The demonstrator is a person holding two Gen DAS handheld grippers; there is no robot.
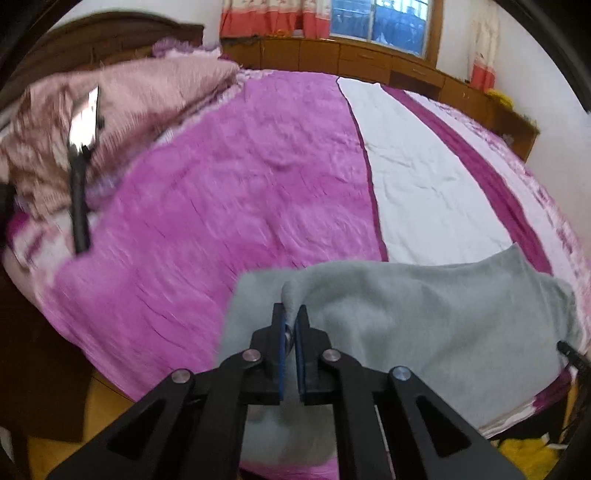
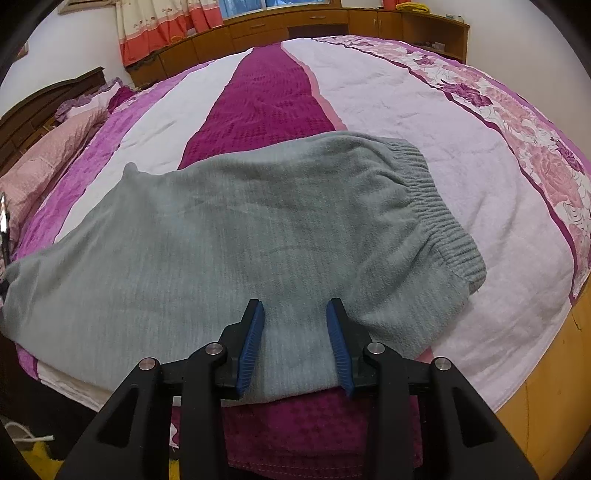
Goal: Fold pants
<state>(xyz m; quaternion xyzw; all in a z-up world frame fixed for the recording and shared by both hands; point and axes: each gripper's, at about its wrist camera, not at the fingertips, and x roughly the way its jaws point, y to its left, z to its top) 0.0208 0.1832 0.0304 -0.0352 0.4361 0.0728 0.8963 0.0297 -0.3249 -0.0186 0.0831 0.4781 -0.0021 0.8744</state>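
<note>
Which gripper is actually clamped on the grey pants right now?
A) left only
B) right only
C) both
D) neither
A: the left gripper is shut on a pinched ridge of the grey pants, while the right gripper stands open over the fabric, its pads apart.

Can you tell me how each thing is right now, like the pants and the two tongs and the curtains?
Pants: lying flat on the bed, one edge pinched up.
Left tongs: shut on a fold of the pants.
Right tongs: open, pads apart over the pants' near edge.
Waistband: gathered, resting on the bedspread.
Curtains: drawn aside from the window.
</note>
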